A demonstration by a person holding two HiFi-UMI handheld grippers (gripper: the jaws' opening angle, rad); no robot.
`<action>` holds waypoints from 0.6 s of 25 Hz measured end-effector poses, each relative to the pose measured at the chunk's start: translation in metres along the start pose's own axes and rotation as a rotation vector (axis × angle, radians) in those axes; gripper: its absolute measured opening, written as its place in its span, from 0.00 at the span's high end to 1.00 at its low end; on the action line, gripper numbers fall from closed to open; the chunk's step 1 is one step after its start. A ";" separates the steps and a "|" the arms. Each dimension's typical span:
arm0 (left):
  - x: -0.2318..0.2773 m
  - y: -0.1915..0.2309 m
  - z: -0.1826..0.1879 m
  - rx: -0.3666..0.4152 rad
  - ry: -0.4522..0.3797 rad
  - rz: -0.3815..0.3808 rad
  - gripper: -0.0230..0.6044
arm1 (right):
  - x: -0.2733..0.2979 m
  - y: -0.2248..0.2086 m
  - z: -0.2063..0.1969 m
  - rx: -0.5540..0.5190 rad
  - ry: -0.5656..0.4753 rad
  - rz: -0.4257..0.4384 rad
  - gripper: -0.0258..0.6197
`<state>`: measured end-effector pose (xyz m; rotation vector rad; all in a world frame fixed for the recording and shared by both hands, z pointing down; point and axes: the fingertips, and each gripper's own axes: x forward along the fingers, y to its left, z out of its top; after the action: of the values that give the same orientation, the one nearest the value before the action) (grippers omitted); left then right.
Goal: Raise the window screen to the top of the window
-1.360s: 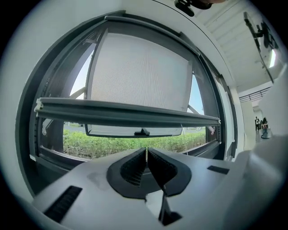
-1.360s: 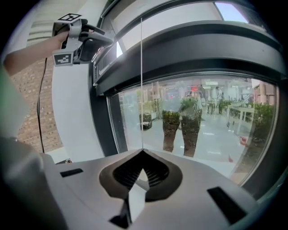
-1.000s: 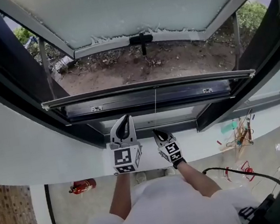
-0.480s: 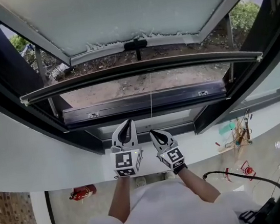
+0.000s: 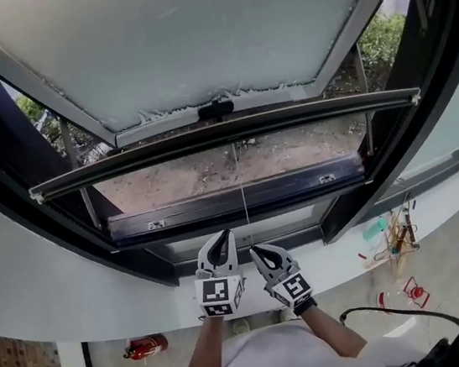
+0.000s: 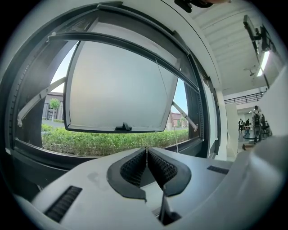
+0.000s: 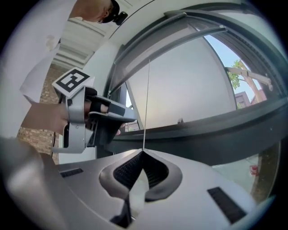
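Note:
The window screen's dark bottom bar (image 5: pixel 223 139) spans the open window frame, tilted slightly, just under the sash handle (image 5: pixel 216 108). A thin pull cord (image 5: pixel 243 193) hangs from the bar's middle down to my right gripper (image 5: pixel 254 251), which is shut on it above the white sill (image 5: pixel 77 302). In the right gripper view the cord (image 7: pixel 147 99) runs straight up from the pinched jaw tips of the right gripper (image 7: pixel 143 152). My left gripper (image 5: pixel 223 237) is just left of it, shut with nothing between its jaws; in its own view the left gripper (image 6: pixel 146 148) points at the window.
The frosted sash (image 5: pixel 191 31) is swung outward over bare ground (image 5: pixel 210 168). A hedge (image 6: pixel 108 141) grows outside. On the floor below lie a red fire extinguisher (image 5: pixel 146 346) at left and cables and tools (image 5: pixel 394 236) at right.
The screen's bottom bar has risen from near the lower frame to just under the sash handle. My right gripper has gone up with the cord; the left gripper shifted slightly alongside.

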<state>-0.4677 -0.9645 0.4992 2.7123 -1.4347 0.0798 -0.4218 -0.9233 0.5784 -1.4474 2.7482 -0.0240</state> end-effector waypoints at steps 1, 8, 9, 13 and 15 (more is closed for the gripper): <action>0.000 -0.002 -0.002 -0.001 0.005 -0.005 0.94 | -0.001 0.001 0.009 -0.001 -0.026 0.004 0.96; 0.002 -0.006 -0.006 -0.003 0.011 -0.021 0.94 | 0.002 0.004 0.094 0.022 -0.224 0.021 0.96; 0.003 -0.006 -0.006 -0.004 0.007 -0.020 0.94 | 0.002 0.004 0.102 0.034 -0.239 0.027 0.96; 0.001 0.000 -0.006 -0.012 0.006 -0.004 0.94 | 0.003 0.013 0.143 0.049 -0.312 0.061 0.96; -0.001 0.003 -0.008 -0.017 0.014 0.004 0.94 | 0.002 0.019 0.166 0.039 -0.360 0.081 0.96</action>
<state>-0.4710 -0.9648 0.5069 2.6901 -1.4309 0.0859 -0.4324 -0.9135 0.4119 -1.1929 2.4938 0.1664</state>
